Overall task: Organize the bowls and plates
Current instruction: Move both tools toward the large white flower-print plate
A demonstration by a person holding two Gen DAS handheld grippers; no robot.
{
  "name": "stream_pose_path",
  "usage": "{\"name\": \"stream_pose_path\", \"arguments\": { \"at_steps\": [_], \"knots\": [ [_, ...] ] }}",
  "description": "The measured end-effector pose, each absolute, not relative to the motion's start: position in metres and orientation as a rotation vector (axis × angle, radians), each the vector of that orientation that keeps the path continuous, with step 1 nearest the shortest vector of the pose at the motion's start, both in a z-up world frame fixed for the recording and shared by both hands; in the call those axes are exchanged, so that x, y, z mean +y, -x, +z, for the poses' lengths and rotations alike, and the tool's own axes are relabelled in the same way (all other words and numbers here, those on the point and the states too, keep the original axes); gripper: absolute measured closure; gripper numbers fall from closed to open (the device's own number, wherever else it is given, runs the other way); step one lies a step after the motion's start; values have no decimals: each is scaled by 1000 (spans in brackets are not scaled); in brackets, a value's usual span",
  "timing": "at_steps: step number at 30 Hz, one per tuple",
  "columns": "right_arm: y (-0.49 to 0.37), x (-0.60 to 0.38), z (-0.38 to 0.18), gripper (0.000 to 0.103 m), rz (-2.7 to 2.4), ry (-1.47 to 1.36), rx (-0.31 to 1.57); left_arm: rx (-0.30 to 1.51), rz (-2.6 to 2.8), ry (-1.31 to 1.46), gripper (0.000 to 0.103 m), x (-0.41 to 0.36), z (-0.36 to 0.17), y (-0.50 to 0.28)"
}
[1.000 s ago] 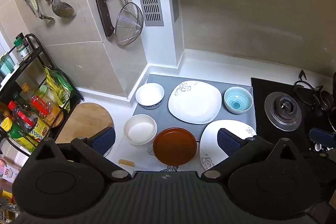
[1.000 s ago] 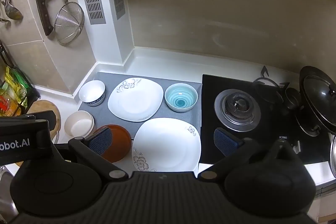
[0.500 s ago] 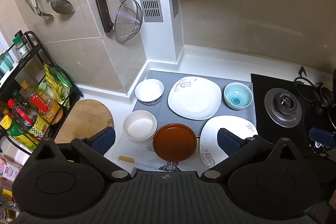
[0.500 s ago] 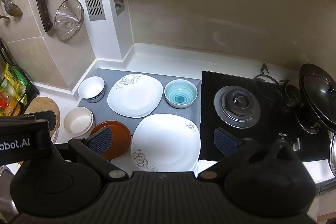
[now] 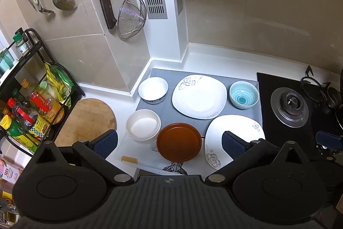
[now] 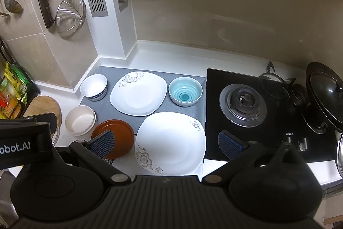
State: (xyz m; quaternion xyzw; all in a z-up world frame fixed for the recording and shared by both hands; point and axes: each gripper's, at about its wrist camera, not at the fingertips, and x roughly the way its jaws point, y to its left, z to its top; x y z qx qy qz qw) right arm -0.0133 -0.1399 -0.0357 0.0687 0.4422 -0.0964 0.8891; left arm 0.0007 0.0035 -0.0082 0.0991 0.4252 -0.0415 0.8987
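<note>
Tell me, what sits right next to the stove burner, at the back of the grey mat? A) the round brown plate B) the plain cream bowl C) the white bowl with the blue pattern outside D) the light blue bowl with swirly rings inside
D: the light blue bowl with swirly rings inside stands at the grey mat's back right corner, closest to the round metal stove burner, beside the square white flowered plate.

Light: dim, warm, from overhead
Glare: bright patch on the countertop (image 6: 216, 166) below the fingers
Edges: strong fisheye curving
Focus: sharp
</note>
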Motion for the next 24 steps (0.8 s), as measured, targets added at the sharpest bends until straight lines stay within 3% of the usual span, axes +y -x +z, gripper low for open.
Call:
{"name": "stream_pose_path", "arguments": {
  "at_steps": [24],
  "knots": [
    [15, -131, -39, 0, -195, -127, 935, 890, -84, -207, 0, 8, -14, 2]
  ]
}}
